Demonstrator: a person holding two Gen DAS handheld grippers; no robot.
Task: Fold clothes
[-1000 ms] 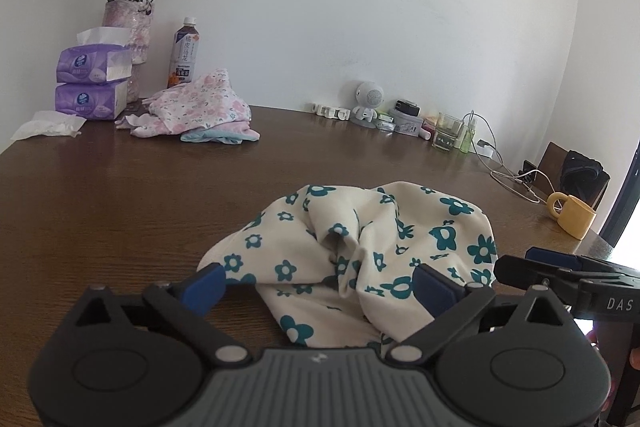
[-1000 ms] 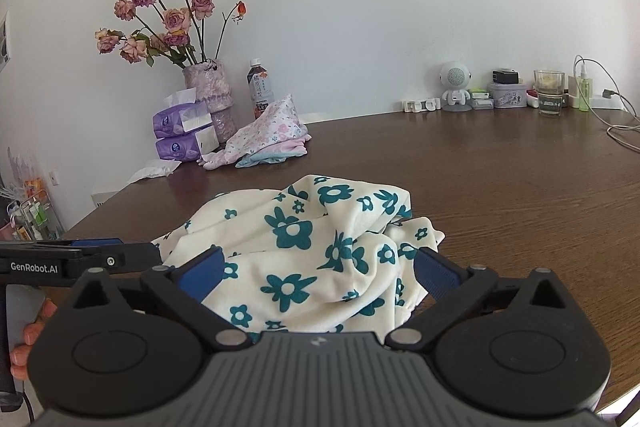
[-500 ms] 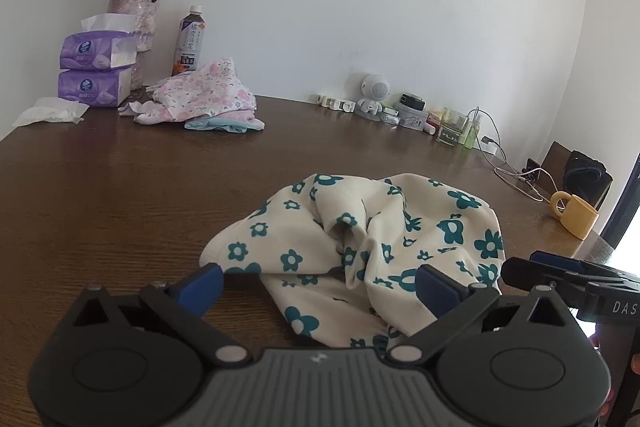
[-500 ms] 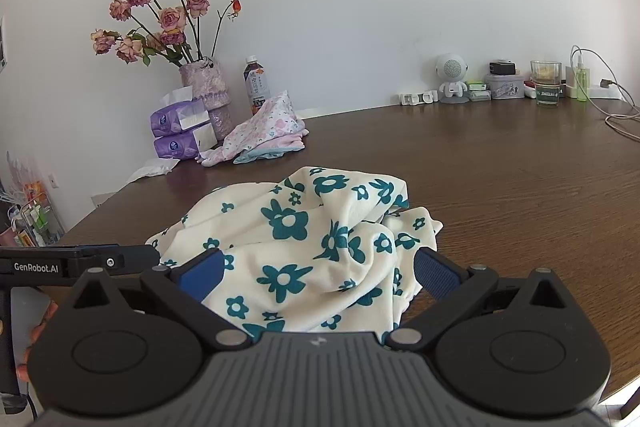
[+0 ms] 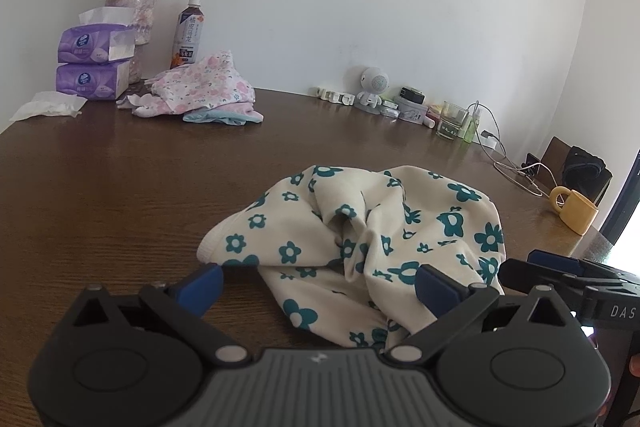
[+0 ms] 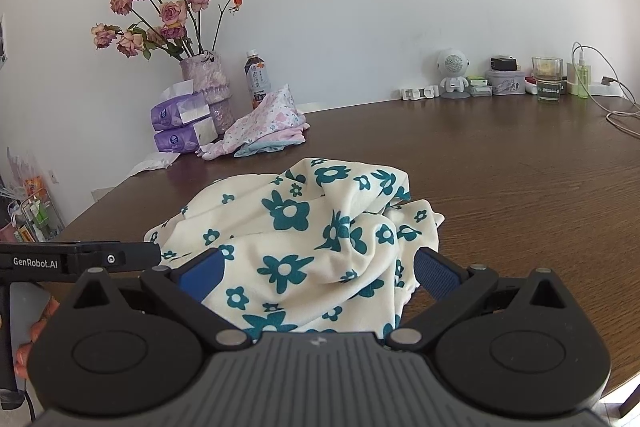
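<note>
The brown table [image 5: 120,187] carries a crumpled cream garment with teal flowers [image 5: 360,227] near its front edge, at 12 o'clock from both tools. Over the last second the cameras have drawn slightly closer; the cloth lies as it did, so folding has probably not begun. The left tool [image 5: 316,283] and right tool [image 6: 316,267] both stand wide, holding nothing. At 10 o'clock a vase [image 6: 208,87] holds dried roses; far right, a glass [image 6: 547,79], contents unclear.
</note>
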